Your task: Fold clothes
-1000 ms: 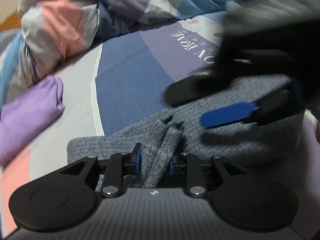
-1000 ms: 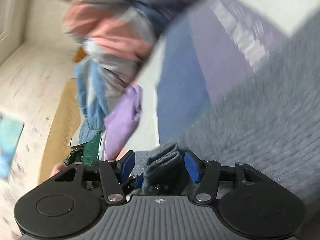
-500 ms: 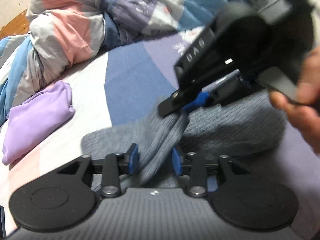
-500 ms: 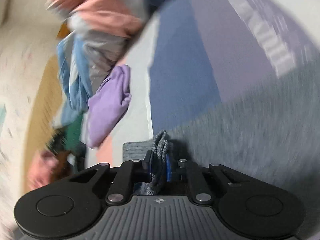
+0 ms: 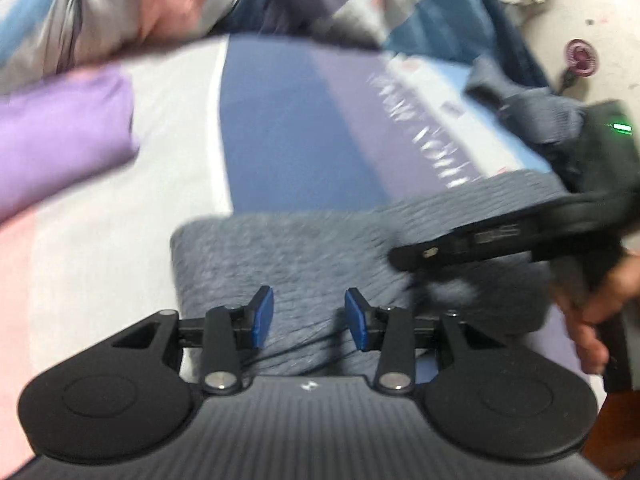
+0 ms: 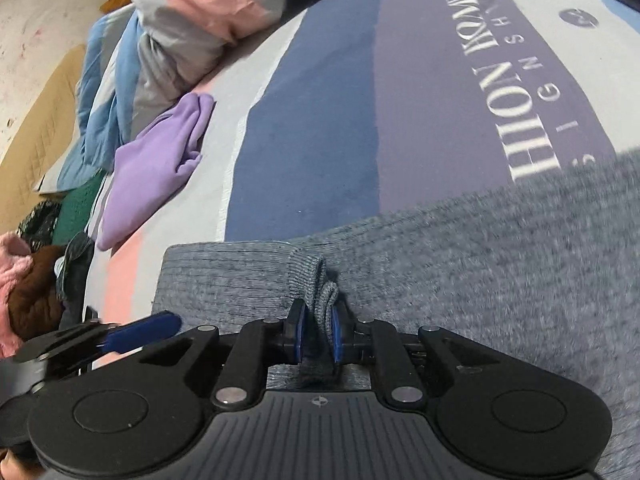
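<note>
A grey knit sweater (image 5: 300, 256) lies on the bed, folded over at its near edge. My left gripper (image 5: 309, 318) hovers just above it, open, its blue pads apart with nothing pinched between them. My right gripper (image 6: 319, 334) is shut on a bunched fold of the grey sweater (image 6: 480, 264) near a ribbed cuff. In the left wrist view the right gripper (image 5: 404, 258) reaches in from the right over the sweater, held by a hand (image 5: 600, 312). One blue-padded finger (image 6: 140, 330) of the left gripper shows at the lower left of the right wrist view.
The striped bed sheet (image 6: 320, 140) with white lettering stretches beyond the sweater. A folded purple garment (image 6: 160, 168) lies to the left. A bundled pink, grey and blue quilt (image 6: 200, 8) fills the far left. More clothes (image 6: 28, 304) are heaped off the left edge.
My left gripper let go of the sweater fold, opened and swung left. My right gripper closed on the fold and moved off to the right with it.
</note>
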A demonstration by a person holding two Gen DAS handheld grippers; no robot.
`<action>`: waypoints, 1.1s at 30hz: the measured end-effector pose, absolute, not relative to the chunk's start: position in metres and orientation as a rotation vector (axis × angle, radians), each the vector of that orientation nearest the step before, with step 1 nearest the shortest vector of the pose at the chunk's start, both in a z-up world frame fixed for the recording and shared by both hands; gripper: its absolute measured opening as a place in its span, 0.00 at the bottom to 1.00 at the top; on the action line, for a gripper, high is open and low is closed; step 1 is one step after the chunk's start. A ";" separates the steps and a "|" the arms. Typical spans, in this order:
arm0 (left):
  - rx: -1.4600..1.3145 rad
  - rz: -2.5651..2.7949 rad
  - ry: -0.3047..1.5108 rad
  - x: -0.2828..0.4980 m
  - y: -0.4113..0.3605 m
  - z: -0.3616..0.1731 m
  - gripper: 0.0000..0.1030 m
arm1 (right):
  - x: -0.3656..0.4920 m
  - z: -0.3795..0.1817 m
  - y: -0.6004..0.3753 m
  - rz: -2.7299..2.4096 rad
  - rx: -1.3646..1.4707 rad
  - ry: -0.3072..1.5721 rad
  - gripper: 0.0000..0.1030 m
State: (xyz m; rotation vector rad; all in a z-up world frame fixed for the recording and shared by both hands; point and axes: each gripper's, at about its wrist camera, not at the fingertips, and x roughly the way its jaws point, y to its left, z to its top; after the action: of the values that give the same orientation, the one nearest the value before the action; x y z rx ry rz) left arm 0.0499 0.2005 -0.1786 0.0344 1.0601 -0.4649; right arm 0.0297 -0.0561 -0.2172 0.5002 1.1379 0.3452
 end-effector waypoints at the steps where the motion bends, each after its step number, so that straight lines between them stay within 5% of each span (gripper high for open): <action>1: 0.046 -0.464 1.076 0.051 0.201 -0.184 0.42 | 0.027 -0.218 -0.054 0.347 0.491 1.126 0.12; 11: 0.076 -0.482 1.088 0.045 0.210 -0.195 0.43 | -0.003 -0.225 -0.057 0.410 0.430 0.932 0.13; 17: 0.146 -0.510 1.079 0.046 0.198 -0.196 0.44 | -0.066 -0.206 -0.048 0.436 0.152 0.721 0.24; 31: 0.183 -0.511 1.091 0.050 0.191 -0.194 0.45 | -0.109 -0.199 -0.039 0.395 -0.088 0.741 0.17; 33: 0.186 -0.509 1.084 0.048 0.191 -0.195 0.45 | -0.111 -0.184 -0.051 0.338 -0.066 0.677 0.23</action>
State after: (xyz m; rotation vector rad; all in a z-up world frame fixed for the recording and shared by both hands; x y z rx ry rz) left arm 0.0484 0.1905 -0.1945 0.1856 1.0844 -0.5085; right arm -0.1110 -0.0513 -0.1843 -0.0657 0.6774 0.3376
